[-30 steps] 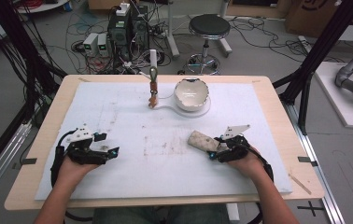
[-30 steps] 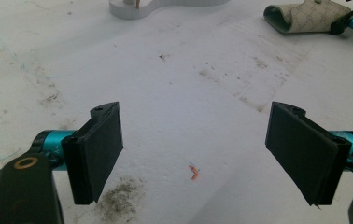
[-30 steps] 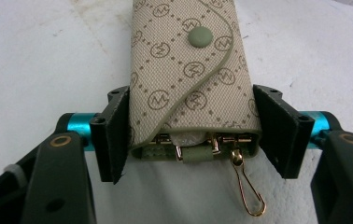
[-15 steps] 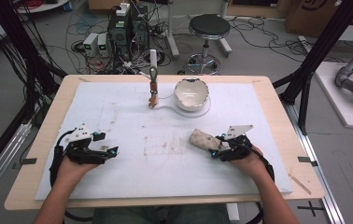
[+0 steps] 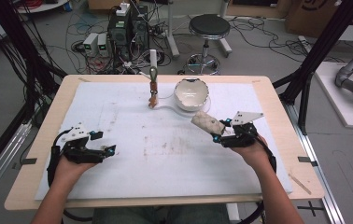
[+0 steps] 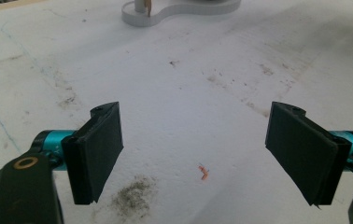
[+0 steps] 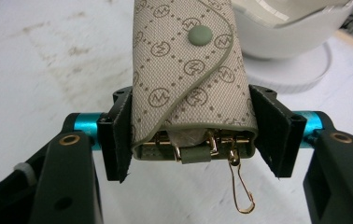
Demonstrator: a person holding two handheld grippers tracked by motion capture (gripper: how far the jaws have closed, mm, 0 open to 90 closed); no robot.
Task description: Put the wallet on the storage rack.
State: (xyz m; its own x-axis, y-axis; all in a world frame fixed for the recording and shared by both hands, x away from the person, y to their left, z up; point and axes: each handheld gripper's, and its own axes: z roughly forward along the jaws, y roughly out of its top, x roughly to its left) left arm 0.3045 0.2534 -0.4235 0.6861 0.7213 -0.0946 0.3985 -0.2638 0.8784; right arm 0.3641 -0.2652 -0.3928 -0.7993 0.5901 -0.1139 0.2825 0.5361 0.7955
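Since a second ago the right tongs (image 5: 217, 132) have carried the key pouch (image 5: 207, 122) up and forward toward the bowl (image 5: 192, 93); the left tongs (image 5: 107, 150) barely shifted. Right tongs now: clamped on the pouch's lower end, one jaw on each side edge, visible in the right gripper view. Pouch (image 7: 191, 70) points away from the hand toward the bowl (image 7: 296, 32), snap button (image 7: 200, 34) up, flap side facing the camera. Open end sits between the jaws, gold key hooks (image 7: 240, 186) dangling out. Gripping by the narrow sides probably keeps the flap and snap free to work on. In the high view the pouch is just short of the bowl's stand, apart from it. Left tongs: jaws spread wide, nothing between, hovering low over the white mat (image 6: 202, 93), likely parked until needed. A small peg stand (image 5: 153, 88) sits left of the bowl at the desk (image 5: 277, 100) far side. Writing: repeated circled "M"-like monogram on the pouch fabric; brand can't be told.
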